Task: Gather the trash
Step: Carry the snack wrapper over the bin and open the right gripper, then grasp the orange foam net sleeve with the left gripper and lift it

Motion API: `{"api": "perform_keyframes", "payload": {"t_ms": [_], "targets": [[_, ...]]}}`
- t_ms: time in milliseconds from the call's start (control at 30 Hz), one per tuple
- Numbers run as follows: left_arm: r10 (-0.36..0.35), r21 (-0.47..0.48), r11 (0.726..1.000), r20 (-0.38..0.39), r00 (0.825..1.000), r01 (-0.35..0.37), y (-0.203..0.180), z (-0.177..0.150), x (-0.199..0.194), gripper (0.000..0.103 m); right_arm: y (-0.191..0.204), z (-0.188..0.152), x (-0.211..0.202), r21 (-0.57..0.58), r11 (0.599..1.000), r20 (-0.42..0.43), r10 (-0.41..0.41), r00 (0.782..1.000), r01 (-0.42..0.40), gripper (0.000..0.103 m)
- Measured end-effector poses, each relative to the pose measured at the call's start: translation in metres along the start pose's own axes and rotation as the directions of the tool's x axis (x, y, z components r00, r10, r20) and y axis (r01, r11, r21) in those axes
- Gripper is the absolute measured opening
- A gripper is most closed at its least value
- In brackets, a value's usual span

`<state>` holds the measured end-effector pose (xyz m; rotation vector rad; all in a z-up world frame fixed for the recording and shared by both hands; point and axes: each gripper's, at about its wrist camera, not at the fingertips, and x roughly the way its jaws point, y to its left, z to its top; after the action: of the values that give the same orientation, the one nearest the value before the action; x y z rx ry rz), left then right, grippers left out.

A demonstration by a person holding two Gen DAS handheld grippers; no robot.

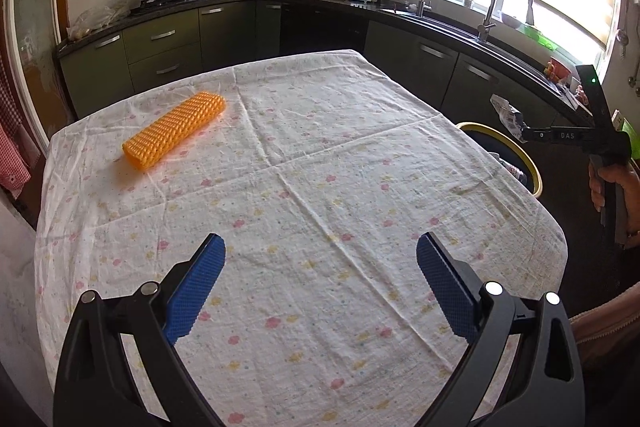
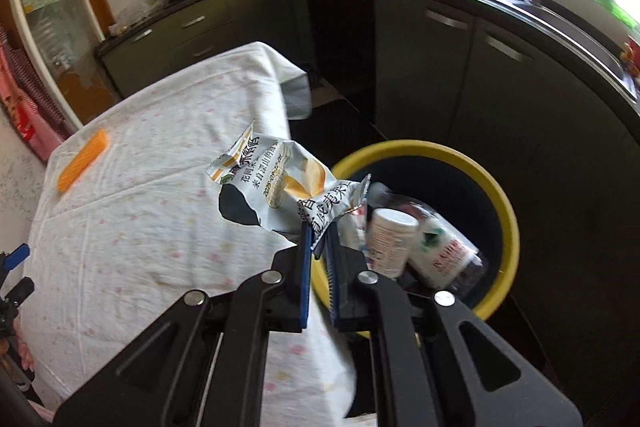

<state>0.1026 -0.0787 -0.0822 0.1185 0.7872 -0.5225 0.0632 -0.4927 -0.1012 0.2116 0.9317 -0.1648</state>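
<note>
Two pieces of trash outside the bin. First: crumpled snack wrapper [image 2: 276, 187], white with yellow and black print and Chinese characters, foil showing at one torn end; centre of right wrist view, pinched at its lower end between the nearly closed blue pads of the right gripper [image 2: 318, 247], hanging over the table edge beside the bin. Second: orange honeycomb foam sleeve [image 1: 174, 130], flattened tube shape, lying on the floral tablecloth [image 1: 320, 227] at upper left of left wrist view.

Left gripper [image 1: 320, 259]: blue fingers spread wide at bottom of frame, nothing between them, poised over bare cloth.

Seen only from right wrist view: inside of the yellow-rimmed dark bin [image 2: 508, 223] at centre right, holding a white lidded cup [image 2: 390, 239] and a clear plastic bottle with printed label [image 2: 444, 251], both blurred. Wrapper print legible here alone.

Seen only from left wrist view: right gripper from the side at right edge, held by a hand [image 1: 616, 183], wrapper a small pale scrap above the bin rim; sleeve's mesh texture.

Partly hidden or unclear: bin largely cut off by table edge in left wrist view; bin's near rim behind gripper body in right wrist view; sleeve a small blurred orange strip there; wrapper brand unreadable; bottle label indistinct.
</note>
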Motion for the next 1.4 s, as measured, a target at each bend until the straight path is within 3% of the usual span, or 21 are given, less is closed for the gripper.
{"api": "perform_keyframes", "payload": {"t_ms": [167, 400, 500, 767, 1000, 1333, 1400], "targets": [[-0.008, 0.022, 1.0, -0.006, 1.0, 0.009, -0.01, 0.004, 0.005, 0.095, -0.029, -0.015, 0.016, 0.014, 0.996, -0.048, -0.082, 0.995, 0.083, 0.007], [-0.014, 0.042, 0.999, -0.011, 1.0, 0.014, -0.018, 0.006, 0.007, 0.095, -0.054, -0.022, 0.044, 0.057, 0.991, -0.092, -0.117, 0.989, 0.123, 0.01], [-0.015, 0.044, 0.999, -0.012, 1.0, 0.015, -0.018, 0.006, 0.006, 0.095, -0.06, -0.022, 0.043, 0.096, 0.989, -0.083, -0.106, 0.991, 0.114, 0.028], [-0.019, 0.05, 0.999, -0.022, 1.0, 0.02, -0.004, 0.013, 0.009, 0.096, -0.045, -0.019, 0.019, 0.095, 0.994, -0.018, -0.046, 0.999, 0.048, 0.031], [0.033, 0.122, 0.992, -0.051, 0.998, -0.026, 0.043, 0.043, 0.03, 0.098, -0.007, -0.018, 0.005, 0.02, 1.0, 0.001, 0.019, 1.0, -0.019, 0.035], [-0.014, 0.173, 0.984, -0.132, 0.991, 0.037, 0.136, 0.108, 0.098, 0.098, 0.024, -0.013, 0.01, -0.017, 0.999, -0.016, 0.047, 0.999, -0.047, 0.036], [0.002, 0.176, 0.984, -0.148, 0.989, 0.024, 0.147, 0.113, 0.114, 0.098, 0.025, -0.013, 0.011, -0.016, 0.999, -0.021, 0.044, 0.999, -0.045, 0.036]]}}
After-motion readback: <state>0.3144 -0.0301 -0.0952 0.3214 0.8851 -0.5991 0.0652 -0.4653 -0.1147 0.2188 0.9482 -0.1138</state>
